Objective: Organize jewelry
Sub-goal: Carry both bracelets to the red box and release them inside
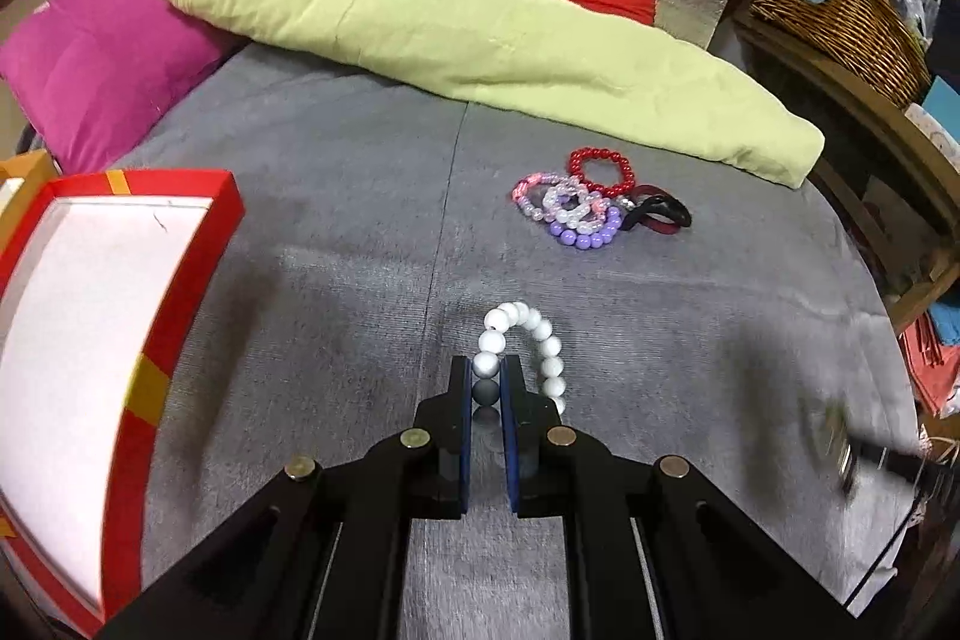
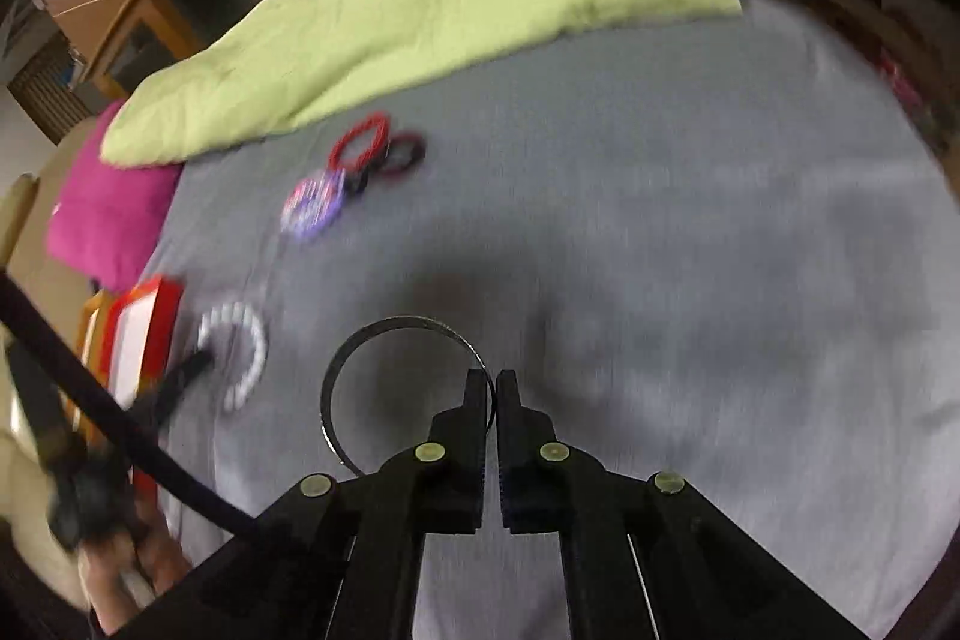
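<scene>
Between your left gripper's point(image 1: 487, 370) 2 fingers, you pinch the white bead bracelet point(image 1: 528, 340); its loop arches up and forward, then drops to the right, above the grey blanket point(image 1: 336, 232). Your right gripper point(image 2: 495, 382) is clamped on a thin metal bangle point(image 2: 384, 334), whose ring extends forward and left. 1 bracelet pile point(image 1: 591, 202) lies ahead; the red box point(image 1: 180, 256) sits left.

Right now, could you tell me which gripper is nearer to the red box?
Left. The left gripper, holding the white bead bracelet, sits just beside the red box; the right gripper, holding the thin bangle, is farther off.
</scene>
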Available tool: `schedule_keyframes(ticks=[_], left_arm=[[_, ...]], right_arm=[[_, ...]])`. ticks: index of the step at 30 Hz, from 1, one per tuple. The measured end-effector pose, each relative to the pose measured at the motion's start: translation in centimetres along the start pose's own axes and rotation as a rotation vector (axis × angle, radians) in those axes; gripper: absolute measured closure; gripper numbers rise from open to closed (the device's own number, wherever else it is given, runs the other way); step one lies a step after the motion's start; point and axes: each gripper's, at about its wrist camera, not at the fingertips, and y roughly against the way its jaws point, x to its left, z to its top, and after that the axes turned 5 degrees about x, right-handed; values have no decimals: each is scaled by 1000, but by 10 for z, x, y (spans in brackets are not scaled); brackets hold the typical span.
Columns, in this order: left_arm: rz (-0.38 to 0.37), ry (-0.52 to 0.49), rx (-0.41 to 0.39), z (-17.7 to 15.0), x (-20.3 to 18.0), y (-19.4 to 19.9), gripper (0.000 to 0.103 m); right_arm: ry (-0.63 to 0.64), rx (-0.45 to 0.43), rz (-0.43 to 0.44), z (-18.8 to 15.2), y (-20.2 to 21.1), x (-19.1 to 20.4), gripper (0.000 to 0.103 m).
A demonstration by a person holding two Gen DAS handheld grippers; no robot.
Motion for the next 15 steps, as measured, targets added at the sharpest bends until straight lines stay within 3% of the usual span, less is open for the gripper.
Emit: schedule_keyframes(ticks=[5, 15], left_arm=[[27, -25, -35, -3, -7, 21, 94], [37, -28, -107, -2, 4, 56, 94]], right_arm=[[-4, 41, 50, -48, -15, 1, 100], [40, 12, 60, -56, 4, 22, 100]])
